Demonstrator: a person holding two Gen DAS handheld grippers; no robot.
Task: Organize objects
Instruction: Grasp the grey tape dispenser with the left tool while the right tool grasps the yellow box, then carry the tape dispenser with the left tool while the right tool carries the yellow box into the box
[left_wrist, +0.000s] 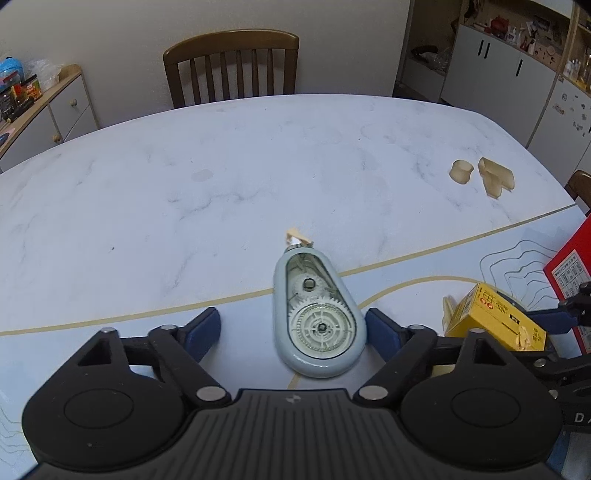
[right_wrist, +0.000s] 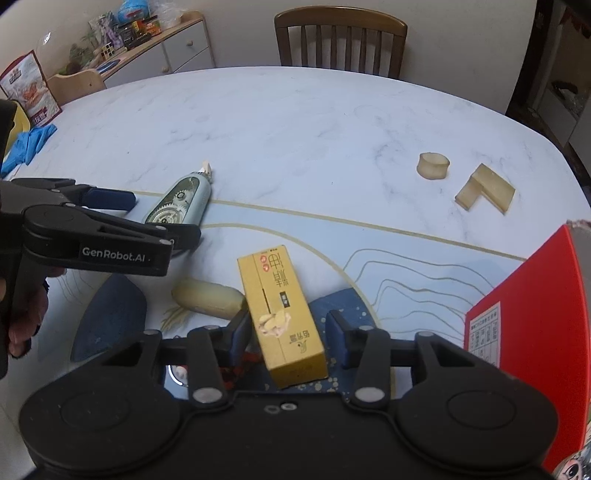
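Observation:
A pale blue correction tape dispenser with visible gears lies on the table between the fingers of my open left gripper; it also shows in the right wrist view. The right finger is close beside it, the left finger stands apart. A yellow box lies between the fingers of my open right gripper, left finger touching or nearly touching it; the box also shows in the left wrist view. A beige cylinder lies just left of the box.
A beige ring and a beige L-shaped block lie at the far right of the marble table. A red box stands at the right edge. A blue cloth lies far left. A wooden chair stands behind.

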